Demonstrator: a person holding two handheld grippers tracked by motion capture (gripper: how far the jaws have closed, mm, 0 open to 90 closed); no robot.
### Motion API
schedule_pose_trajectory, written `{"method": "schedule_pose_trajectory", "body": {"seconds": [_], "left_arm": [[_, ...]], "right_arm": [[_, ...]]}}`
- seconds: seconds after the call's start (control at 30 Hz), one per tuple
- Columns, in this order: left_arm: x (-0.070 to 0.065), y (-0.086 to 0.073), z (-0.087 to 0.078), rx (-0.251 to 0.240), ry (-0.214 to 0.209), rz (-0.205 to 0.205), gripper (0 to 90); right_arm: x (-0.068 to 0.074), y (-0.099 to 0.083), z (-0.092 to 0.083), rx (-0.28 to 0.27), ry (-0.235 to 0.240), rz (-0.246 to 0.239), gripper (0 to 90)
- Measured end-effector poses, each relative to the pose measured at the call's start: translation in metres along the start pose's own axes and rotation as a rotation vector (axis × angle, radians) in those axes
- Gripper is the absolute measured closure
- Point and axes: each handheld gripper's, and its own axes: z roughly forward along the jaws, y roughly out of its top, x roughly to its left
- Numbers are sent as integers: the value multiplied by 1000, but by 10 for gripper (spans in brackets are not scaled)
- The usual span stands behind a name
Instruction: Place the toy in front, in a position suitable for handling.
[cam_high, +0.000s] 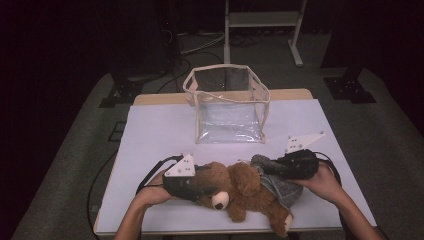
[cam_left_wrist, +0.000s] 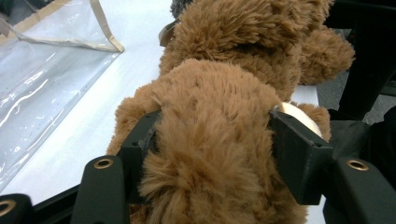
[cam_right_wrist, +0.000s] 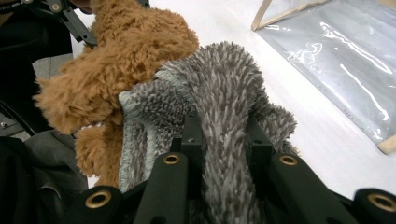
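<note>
Left gripper (cam_high: 192, 186) at lower left of the high view, jaws clamped on the brown teddy bear's (cam_high: 240, 192) head, bear lying at lower centre, right gripper (cam_high: 280, 170) pinching its grey knitted garment (cam_high: 280, 186), clear bag (cam_high: 230, 105) above centre.

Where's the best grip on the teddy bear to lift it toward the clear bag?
Probably the head and the clothed body together, from opposite ends. The teddy bear lies lengthwise across the table: the left gripper pinches the plush head, the right gripper the grey knit sweater. Soft pile compresses, so squeeze the bulky parts.
</note>
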Motion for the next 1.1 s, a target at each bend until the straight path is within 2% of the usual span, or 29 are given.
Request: {"method": "schedule_pose_trajectory", "body": {"seconds": [0.1, 0.17, 0.23, 0.3, 0.43, 0.53, 0.67, 0.77, 0.87, 0.93, 1.0, 1.1], "left_arm": [[3, 0, -2, -5, -10, -18, 325], [5, 1, -3, 13, -2, -36, 237], [8, 0, -4, 25, 6, -69, 171], [10, -1, -4, 28, -9, -96, 152], [7, -3, -2, 20, -23, -64, 316], [3, -1, 1, 13, -24, -1, 404], [3, 6, 8, 19, -35, 22, 411], [5, 6, 7, 26, -39, 16, 404], [7, 3, 2, 23, -33, -6, 362], [9, 3, 1, 15, -27, -36, 268], [10, 5, 3, 16, -32, -58, 200], [10, 11, 11, 27, -28, -67, 129]], "right_arm": [[1, -4, 0, -2, 10, 8, 750], [3, -8, 0, 0, 10, 12, 750], [4, -10, 0, -4, 15, 10, 751], [6, -14, -1, -6, 21, 16, 751], [7, -17, -4, -12, 38, 28, 751], [7, -15, -7, -14, 45, 27, 751], [3, -4, -7, -11, 51, 32, 752], [4, 4, 0, -1, 52, 9, 751], [3, 6, 7, 17, 68, 10, 751], [4, 3, 8, 12, 85, 14, 751], [6, 0, 9, 6, 90, 22, 752], [10, -5, 8, -3, 91, 24, 753]]}}
